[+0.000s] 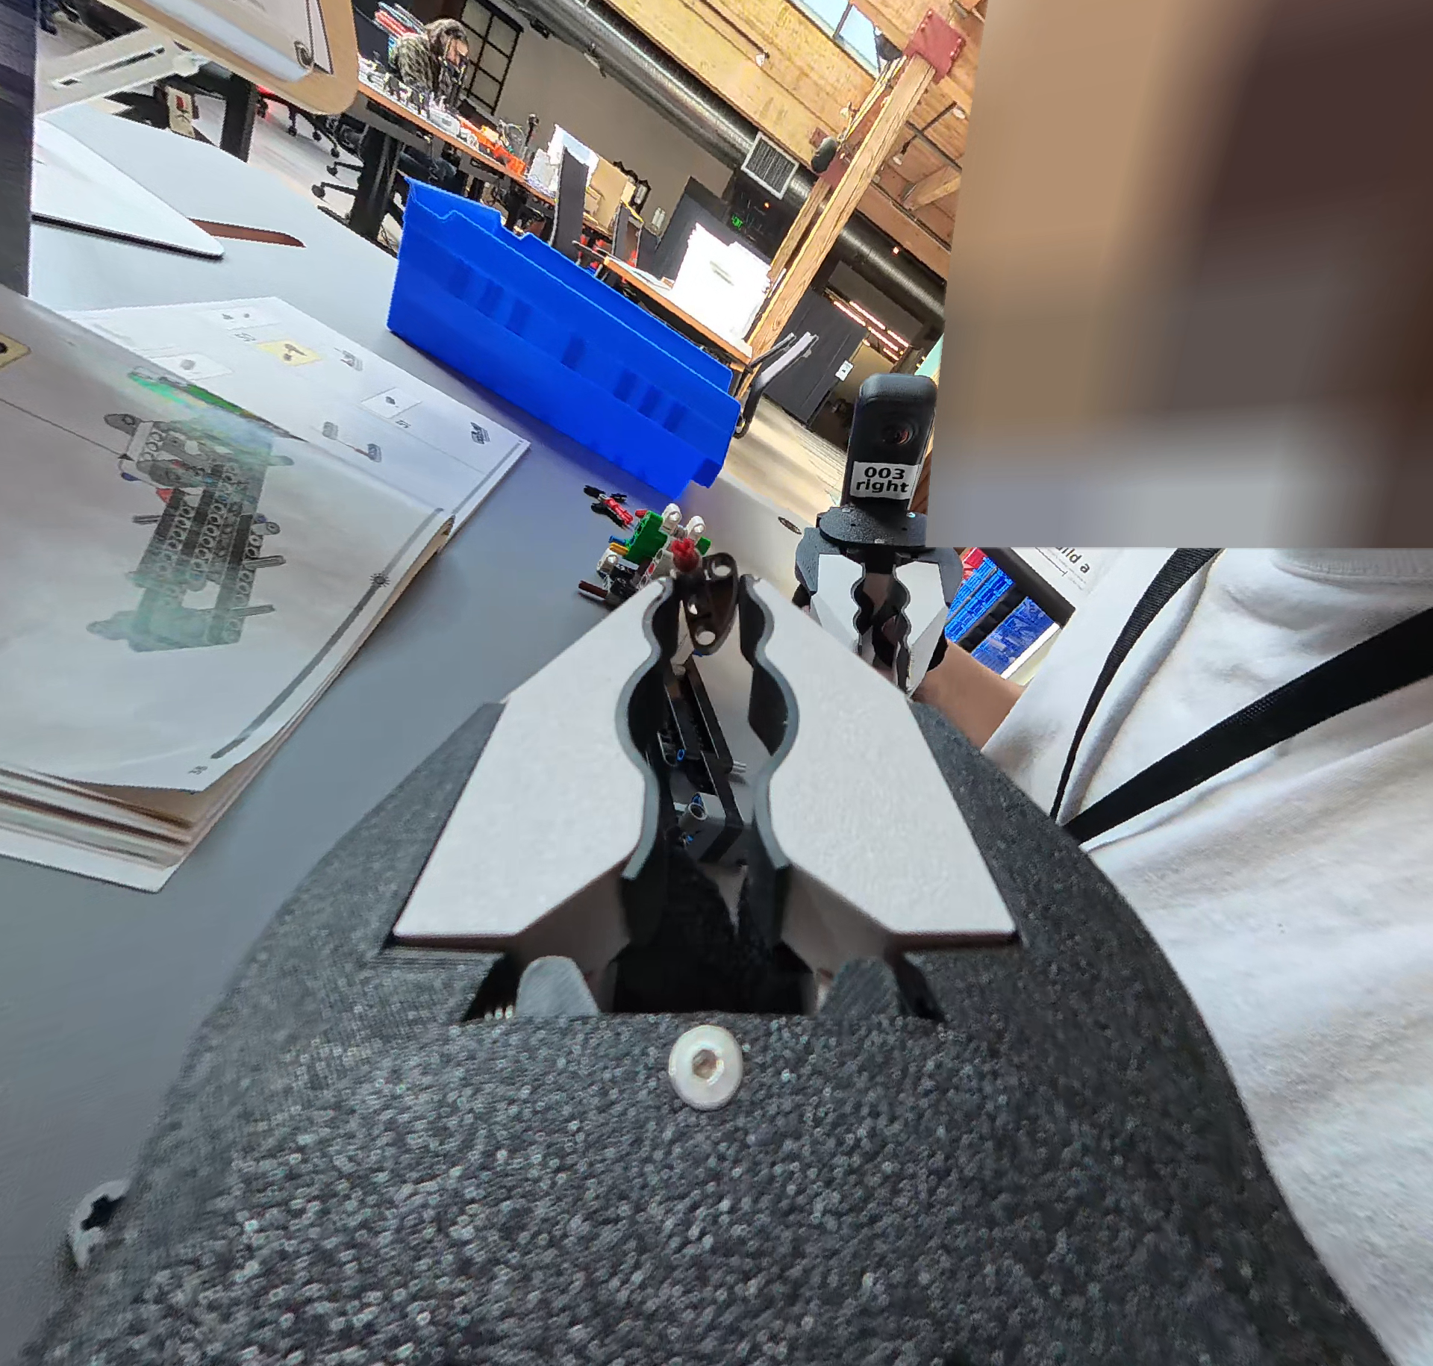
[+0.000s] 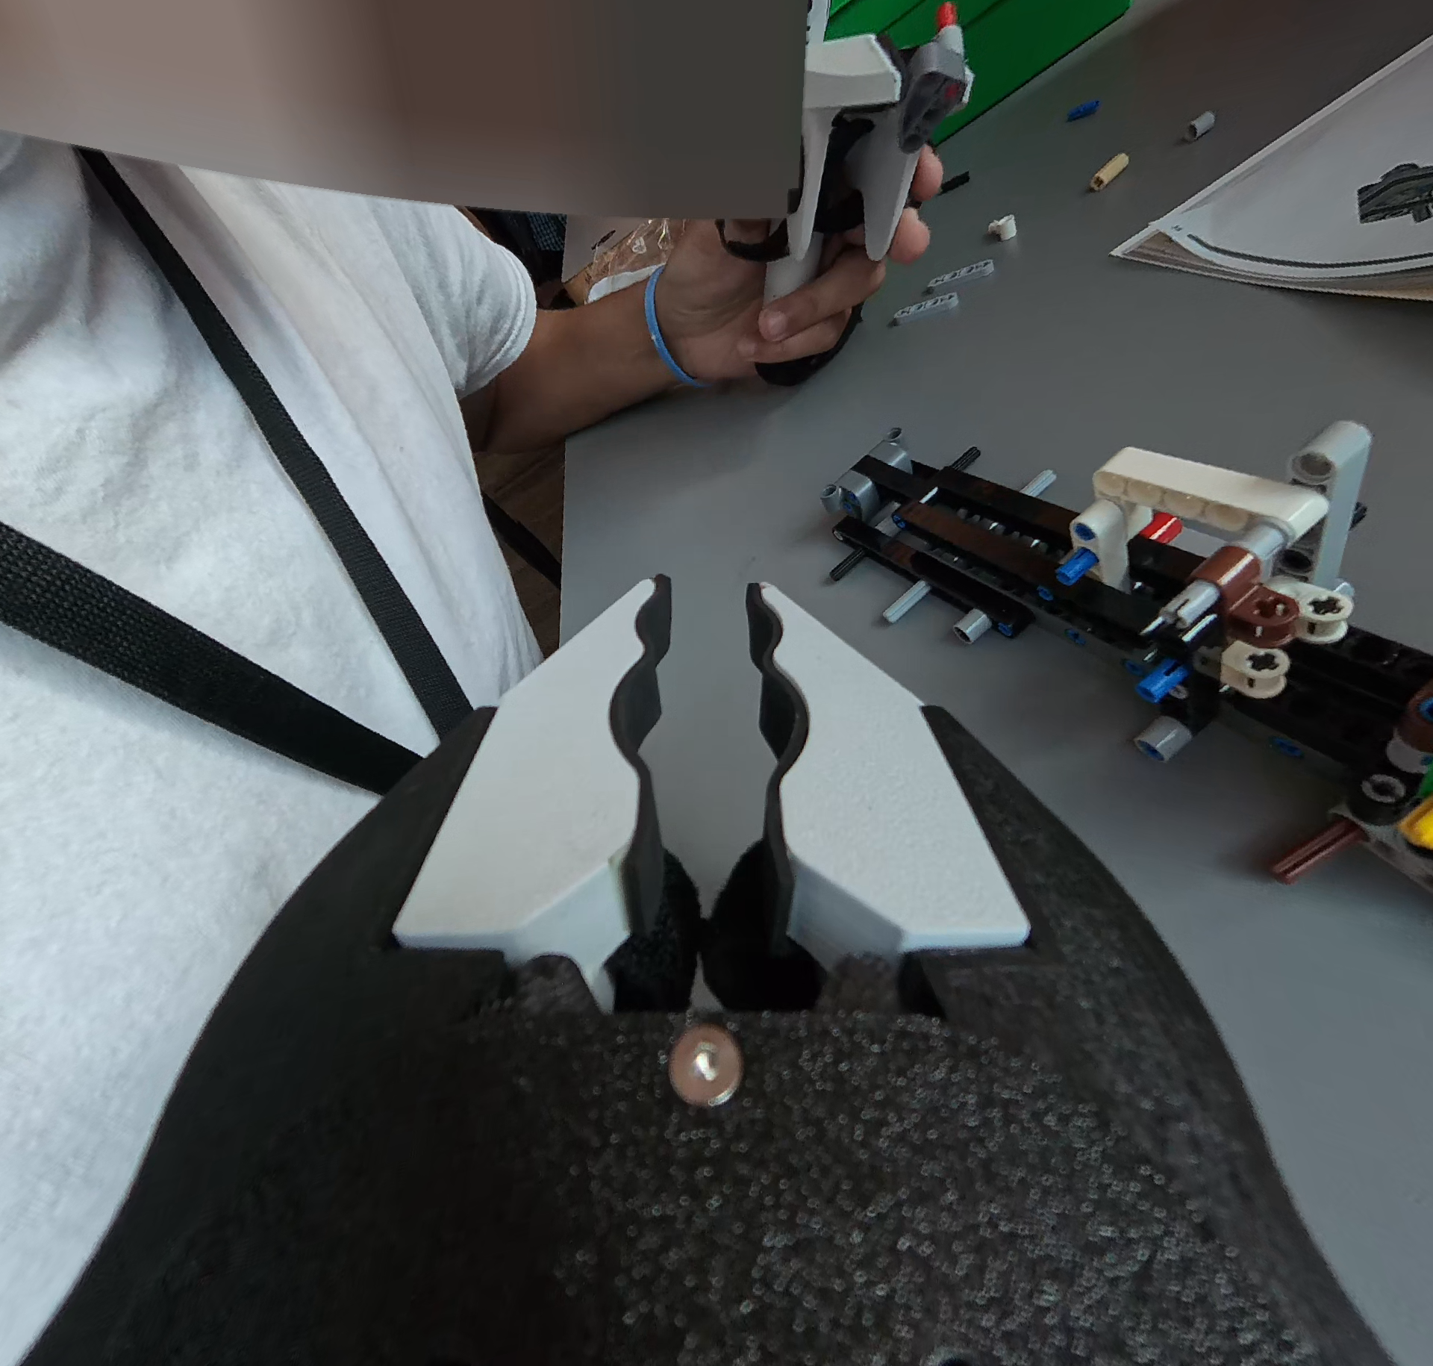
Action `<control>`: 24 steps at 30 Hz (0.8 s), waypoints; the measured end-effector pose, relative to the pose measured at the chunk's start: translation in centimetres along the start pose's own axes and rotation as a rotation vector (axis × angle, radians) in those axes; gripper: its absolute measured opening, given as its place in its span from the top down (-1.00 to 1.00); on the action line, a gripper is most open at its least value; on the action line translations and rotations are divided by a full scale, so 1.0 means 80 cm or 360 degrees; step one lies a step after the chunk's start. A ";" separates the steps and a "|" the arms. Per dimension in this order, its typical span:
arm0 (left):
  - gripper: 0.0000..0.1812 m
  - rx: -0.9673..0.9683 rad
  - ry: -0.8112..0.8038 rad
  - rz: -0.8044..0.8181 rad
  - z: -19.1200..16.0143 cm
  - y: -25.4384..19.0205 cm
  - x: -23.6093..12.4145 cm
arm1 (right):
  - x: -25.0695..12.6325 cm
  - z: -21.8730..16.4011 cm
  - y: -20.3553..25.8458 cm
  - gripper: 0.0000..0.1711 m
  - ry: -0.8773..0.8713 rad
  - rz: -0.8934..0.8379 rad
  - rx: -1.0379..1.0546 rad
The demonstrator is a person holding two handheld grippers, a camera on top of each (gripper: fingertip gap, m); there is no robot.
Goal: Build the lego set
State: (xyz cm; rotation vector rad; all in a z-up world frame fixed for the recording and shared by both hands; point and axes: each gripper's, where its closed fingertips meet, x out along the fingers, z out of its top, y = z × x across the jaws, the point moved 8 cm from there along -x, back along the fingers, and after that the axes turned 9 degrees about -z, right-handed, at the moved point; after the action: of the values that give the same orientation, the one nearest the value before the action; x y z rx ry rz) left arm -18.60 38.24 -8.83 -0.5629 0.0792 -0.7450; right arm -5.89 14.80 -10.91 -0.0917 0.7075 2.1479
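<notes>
Two grippers (image 1: pixel 706 592) (image 2: pixel 702 592), one lego assembly (image 2: pixel 1124 592), one blue bin (image 1: pixel 558 367), one instruction booklet (image 1: pixel 194 522), one green box (image 2: pixel 985 10)

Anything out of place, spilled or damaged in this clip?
Nothing damaged. A few small loose pieces lie scattered on the grey table beyond the half-built model, normal for a build. The manual lies open.

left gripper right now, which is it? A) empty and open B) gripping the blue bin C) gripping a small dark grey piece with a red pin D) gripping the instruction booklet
C: the left gripper pinches a small dark grey piece topped by a red pin at its fingertips.
</notes>
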 end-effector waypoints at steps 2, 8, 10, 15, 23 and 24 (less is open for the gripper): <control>0.85 0.0013 0.0019 -0.0001 -0.001 -0.001 0.002 | 0.000 0.000 0.000 0.78 -0.0003 0.0002 -0.0001; 0.85 0.0024 0.0042 -0.0004 -0.002 -0.002 0.004 | 0.000 0.000 0.000 0.78 -0.0005 0.0009 0.0006; 0.85 0.0021 0.0040 -0.0005 -0.002 -0.002 0.004 | -0.001 0.000 -0.001 0.78 -0.0005 0.0011 0.0011; 0.85 -0.0002 0.0048 -0.0018 -0.004 -0.003 0.005 | 0.000 0.000 -0.001 0.78 -0.0004 0.0015 0.0015; 0.85 -0.0016 0.0058 -0.0030 -0.004 -0.003 0.006 | 0.000 0.000 -0.001 0.78 -0.0002 0.0016 0.0014; 0.85 -0.0018 0.0058 -0.0031 -0.004 -0.003 0.006 | 0.000 0.000 0.000 0.78 -0.0002 0.0017 0.0014</control>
State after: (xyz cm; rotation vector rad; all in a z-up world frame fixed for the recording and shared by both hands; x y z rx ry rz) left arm -18.49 37.65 -8.96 -0.5614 0.1120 -0.7740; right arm -5.84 14.80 -10.93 -0.0825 0.7182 2.1545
